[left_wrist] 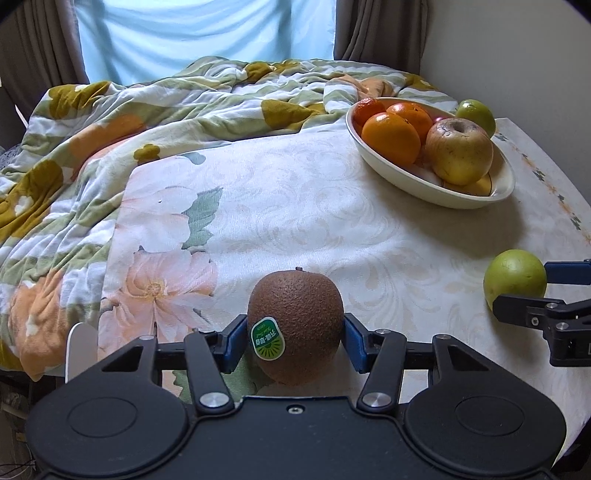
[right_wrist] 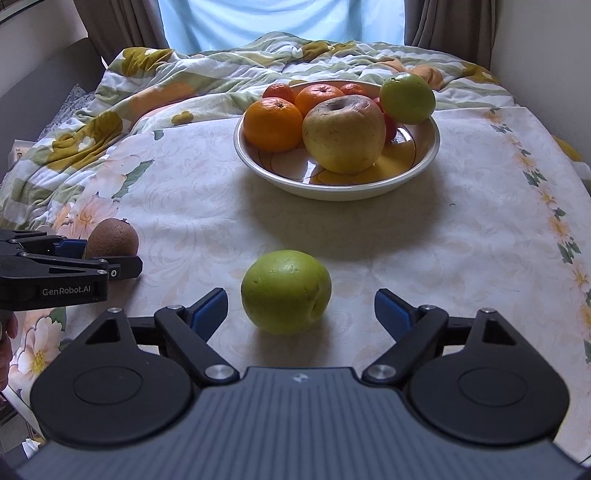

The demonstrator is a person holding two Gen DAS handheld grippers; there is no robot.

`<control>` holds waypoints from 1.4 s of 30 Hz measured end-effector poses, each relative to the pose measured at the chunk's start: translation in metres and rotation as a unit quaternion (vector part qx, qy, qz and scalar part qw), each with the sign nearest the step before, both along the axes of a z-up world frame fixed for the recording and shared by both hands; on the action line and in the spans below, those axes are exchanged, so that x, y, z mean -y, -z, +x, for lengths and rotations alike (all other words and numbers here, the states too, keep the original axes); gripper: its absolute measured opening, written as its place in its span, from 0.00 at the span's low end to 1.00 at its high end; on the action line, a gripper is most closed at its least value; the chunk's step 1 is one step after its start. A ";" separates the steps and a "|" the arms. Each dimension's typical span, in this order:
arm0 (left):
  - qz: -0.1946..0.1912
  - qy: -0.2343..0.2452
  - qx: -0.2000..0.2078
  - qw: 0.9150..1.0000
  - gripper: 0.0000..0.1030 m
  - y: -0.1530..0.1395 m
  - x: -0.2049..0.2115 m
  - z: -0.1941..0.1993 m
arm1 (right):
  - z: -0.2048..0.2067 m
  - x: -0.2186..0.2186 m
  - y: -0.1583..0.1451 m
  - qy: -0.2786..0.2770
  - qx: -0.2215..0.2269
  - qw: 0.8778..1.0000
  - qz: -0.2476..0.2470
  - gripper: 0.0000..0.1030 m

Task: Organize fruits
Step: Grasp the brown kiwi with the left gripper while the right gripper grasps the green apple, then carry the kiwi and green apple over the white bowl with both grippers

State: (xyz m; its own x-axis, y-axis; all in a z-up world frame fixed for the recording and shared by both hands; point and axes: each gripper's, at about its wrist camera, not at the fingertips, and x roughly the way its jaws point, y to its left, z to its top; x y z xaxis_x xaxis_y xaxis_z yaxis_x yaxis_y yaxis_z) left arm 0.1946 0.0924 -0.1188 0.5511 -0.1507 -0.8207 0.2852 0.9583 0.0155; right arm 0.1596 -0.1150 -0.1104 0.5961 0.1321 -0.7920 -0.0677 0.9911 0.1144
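Left: my left gripper (left_wrist: 294, 341) has its blue pads (left_wrist: 232, 345) closed against both flanks of a brown kiwi (left_wrist: 295, 326), which stands on the floral tablecloth (left_wrist: 295, 206) with its green sticker (left_wrist: 268, 338) facing the camera. In the right wrist view the same gripper (right_wrist: 110, 254) enters from the left edge, the kiwi (right_wrist: 114, 238) showing between its fingers.

Centre: my right gripper (right_wrist: 301, 314) is spread wide, its blue pads (right_wrist: 208, 314) standing clear on either side of a green fruit (right_wrist: 286, 291) that rests on the cloth between them, untouched. From the left wrist view this fruit (left_wrist: 515, 277) lies at the right edge, between the fingers of that gripper (left_wrist: 546, 291).

Beyond centre: a cream bowl (right_wrist: 332, 188) holds several oranges (right_wrist: 273, 125), a large yellowish apple (right_wrist: 343, 133) and, at its far right rim, a second green fruit (right_wrist: 407, 98); something red shows behind the apple, too hidden to identify.

Background: a flowered quilt (right_wrist: 166, 85) lies crumpled past the cloth's far edge, with a pale blue curtain (right_wrist: 280, 22) and brown drapes (right_wrist: 118, 29) behind.
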 end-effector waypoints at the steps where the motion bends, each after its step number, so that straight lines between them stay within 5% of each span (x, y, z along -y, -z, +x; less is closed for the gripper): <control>1: 0.002 0.002 0.001 1.000 0.56 0.000 0.001 -0.001 | 0.001 0.000 0.001 0.000 0.000 1.000 -0.001 0.99; 16: 0.004 0.004 0.016 1.000 0.56 0.002 0.002 -0.005 | 0.014 -0.005 0.011 -0.006 -0.019 1.000 0.009 0.84; 18: 0.002 0.002 0.017 1.000 0.56 0.002 0.002 -0.006 | 0.013 -0.005 0.012 -0.004 -0.018 1.000 0.010 0.79; 19: 0.000 0.000 0.016 1.000 0.56 0.002 0.001 -0.006 | 0.013 -0.006 0.011 -0.006 -0.016 1.000 0.007 0.68; 31: -0.024 -0.007 0.009 1.000 0.56 -0.012 0.001 -0.017 | 0.009 -0.005 -0.008 -0.008 -0.003 1.000 0.010 0.67; 42: -0.055 -0.007 0.036 0.998 0.56 -0.062 0.020 -0.023 | 0.004 0.012 -0.057 0.003 0.027 1.000 0.007 0.67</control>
